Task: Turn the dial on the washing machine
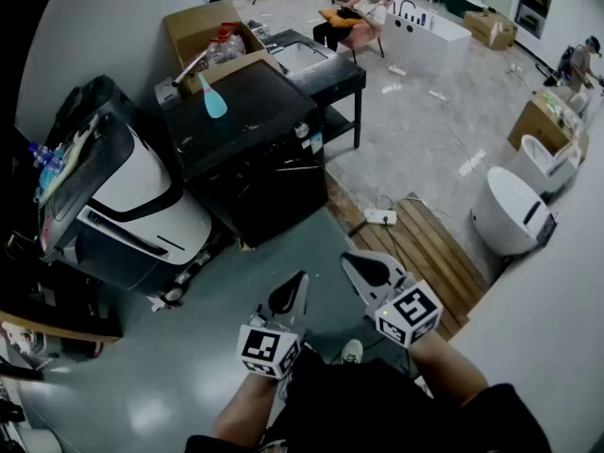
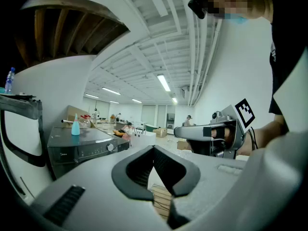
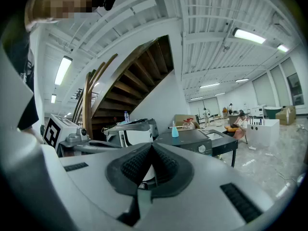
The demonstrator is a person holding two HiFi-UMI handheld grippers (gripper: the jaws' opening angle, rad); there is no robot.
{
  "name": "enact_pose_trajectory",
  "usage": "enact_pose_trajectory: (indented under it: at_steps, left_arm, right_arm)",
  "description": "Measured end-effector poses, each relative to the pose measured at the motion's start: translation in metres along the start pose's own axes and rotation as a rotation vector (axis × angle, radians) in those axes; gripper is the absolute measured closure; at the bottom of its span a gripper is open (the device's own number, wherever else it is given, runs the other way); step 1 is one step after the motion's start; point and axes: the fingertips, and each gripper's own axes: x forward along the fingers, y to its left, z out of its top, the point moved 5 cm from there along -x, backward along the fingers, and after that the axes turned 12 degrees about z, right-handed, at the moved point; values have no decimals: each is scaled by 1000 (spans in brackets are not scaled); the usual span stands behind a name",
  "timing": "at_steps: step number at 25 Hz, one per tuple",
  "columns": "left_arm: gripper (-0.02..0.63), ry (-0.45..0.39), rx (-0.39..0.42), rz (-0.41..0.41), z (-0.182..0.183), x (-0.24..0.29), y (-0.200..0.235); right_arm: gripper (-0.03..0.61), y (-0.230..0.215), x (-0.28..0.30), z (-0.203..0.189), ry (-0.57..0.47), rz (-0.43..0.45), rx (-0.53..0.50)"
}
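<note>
A black washing machine (image 1: 247,144) stands ahead of me, its silver dial (image 1: 301,130) on the front panel at the top right corner. The dial also shows small in the left gripper view (image 2: 110,147) and the right gripper view (image 3: 202,148). Both grippers hang near my body, well short of the machine. My left gripper (image 1: 300,278) is shut with nothing in it. My right gripper (image 1: 347,259) is shut and empty too. A light blue bottle (image 1: 213,102) stands on the machine's lid.
A white and black appliance (image 1: 123,206) leans to the left of the machine. Cardboard boxes (image 1: 203,31) and a black table (image 1: 330,74) stand behind it. A wooden pallet (image 1: 429,253) with a power strip (image 1: 380,217) lies to the right. A person sits far back.
</note>
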Motion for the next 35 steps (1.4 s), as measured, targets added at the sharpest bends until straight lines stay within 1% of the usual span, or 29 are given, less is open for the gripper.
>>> enact_pose_trajectory:
  at_steps: [8,13,17,23,29,35]
  left_arm:
    - [611,-7,-1,-1,3,5,2]
    - [611,-15,2,-2,5,9,-2]
    - [611,-23,-2,-8,6,13,-5]
    - [611,-25,-10,-20,8,25,-4]
    - [611,-31,-12,-25,12,46,22]
    - [611,-33,-10,-32,22,69,75]
  right_arm:
    - [581,-4,1,2,1,-1,11]
    - [580,-6,-1,6,-21,10,-8]
    - [578,-8,-7,7,-26,1,-4]
    - [578,-19,-7,5,-29,3,4]
    - [577,-39,18,8,-43,-6,17]
    - [577,-56,74,16,-53,-9,27]
